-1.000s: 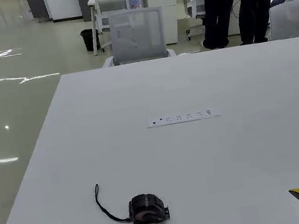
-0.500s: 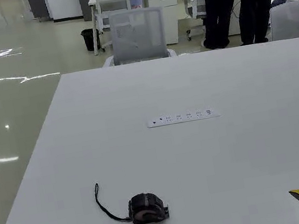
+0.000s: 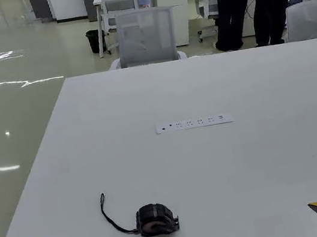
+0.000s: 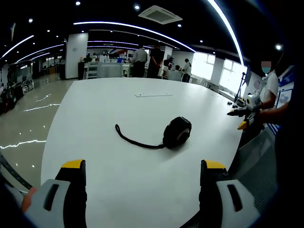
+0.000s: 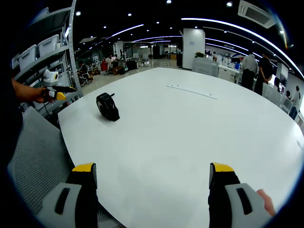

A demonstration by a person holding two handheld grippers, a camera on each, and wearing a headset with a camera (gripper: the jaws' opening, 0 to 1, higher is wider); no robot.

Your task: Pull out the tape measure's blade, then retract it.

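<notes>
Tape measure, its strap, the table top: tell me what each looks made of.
Tape measure: black case, probably hard plastic, perhaps with a rubbery grip. It has a dull sheen and a reddish-brown round face on its side.
Strap: thin black cord or woven loop, lying limp and curved. The fibre is too small to tell.
Table top: white, smooth, matt, likely laminate or painted board. The colour is even, with no grain.

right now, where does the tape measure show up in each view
Head view: tape measure low and left of centre on the white table.
Left gripper view: tape measure just right of centre, its strap trailing left.
Right gripper view: tape measure upper left, near the table edge.
Shared landmark: the power strip in the tabletop, farther off than the tape measure in each view.
</notes>
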